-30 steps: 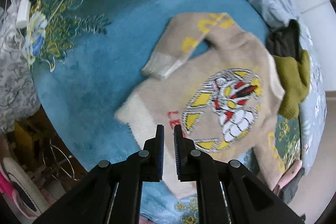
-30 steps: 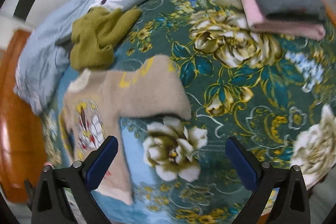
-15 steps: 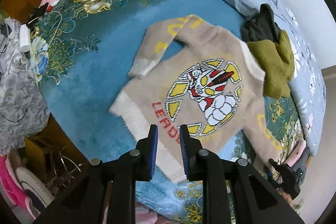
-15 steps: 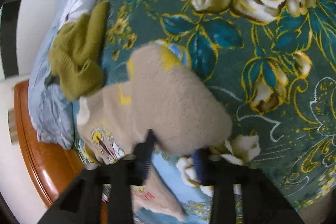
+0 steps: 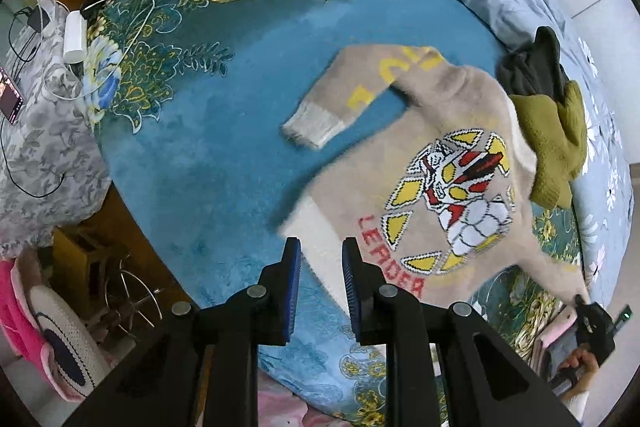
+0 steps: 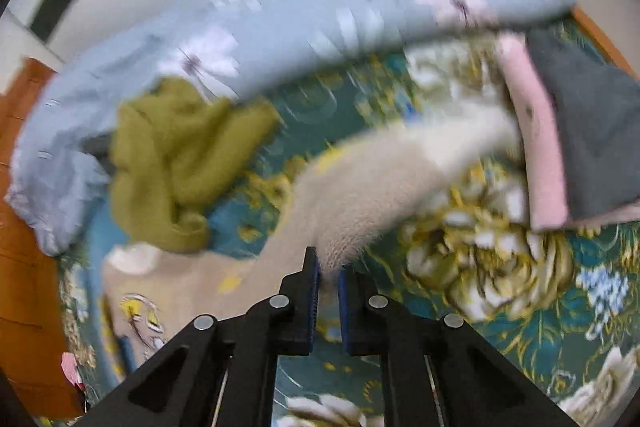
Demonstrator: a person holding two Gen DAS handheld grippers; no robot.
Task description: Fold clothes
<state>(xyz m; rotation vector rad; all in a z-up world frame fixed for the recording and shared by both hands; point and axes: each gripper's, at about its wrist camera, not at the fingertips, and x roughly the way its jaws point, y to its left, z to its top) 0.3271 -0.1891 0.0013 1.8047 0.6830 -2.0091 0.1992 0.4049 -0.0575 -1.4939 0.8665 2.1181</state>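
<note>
A beige sweater with a colourful knitted figure and red letters lies face up on the blue floral blanket. Its one sleeve is bent across the blanket. My left gripper hovers over the sweater's white hem, its jaws slightly apart and holding nothing. My right gripper is shut on the other sleeve and lifts it off the bed; the same gripper shows in the left wrist view at the sleeve's end.
An olive garment and a dark one lie bunched by the sweater's collar. Folded pink and grey clothes sit at the right. A grey duvet runs along the far side. Cables and a charger lie left.
My right gripper has closed on the sweater's sleeve and raised it. My left gripper has opened slightly and shifted towards the hem.
</note>
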